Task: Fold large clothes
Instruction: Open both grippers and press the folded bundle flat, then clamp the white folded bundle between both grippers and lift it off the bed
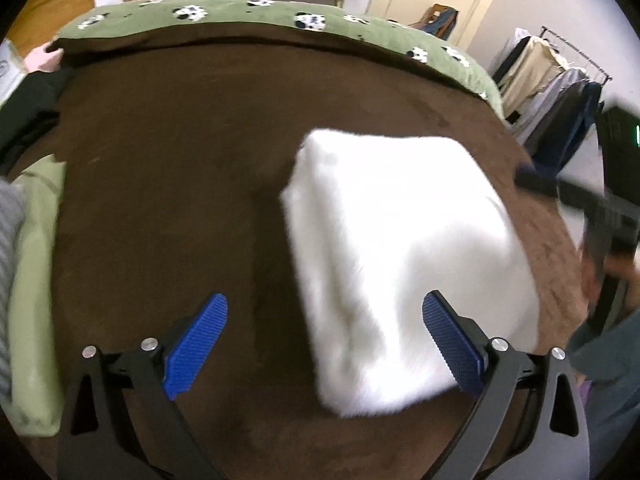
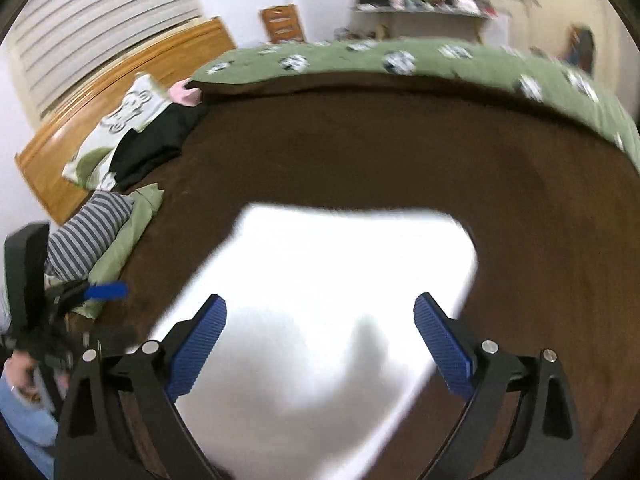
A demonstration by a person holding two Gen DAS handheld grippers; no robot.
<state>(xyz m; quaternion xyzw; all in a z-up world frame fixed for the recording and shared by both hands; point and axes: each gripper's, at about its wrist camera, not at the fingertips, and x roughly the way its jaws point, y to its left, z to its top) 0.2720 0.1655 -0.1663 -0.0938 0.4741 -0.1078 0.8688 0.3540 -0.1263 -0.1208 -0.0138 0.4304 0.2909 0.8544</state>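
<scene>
White garment point(image 1: 404, 256) lay folded on the bed point(image 1: 168, 160); I held both tongs point(image 1: 324, 344) point(image 2: 320, 344) spread, empty. Fold judged finished; next, stacking.

The folded cloth point(image 1: 404, 264) lies on the bed point(image 1: 168, 168), right of centre. A stack of clothes point(image 2: 100, 236) sits at the bed's left edge. The quilt point(image 1: 256, 16) lies behind, along the far edge.
</scene>
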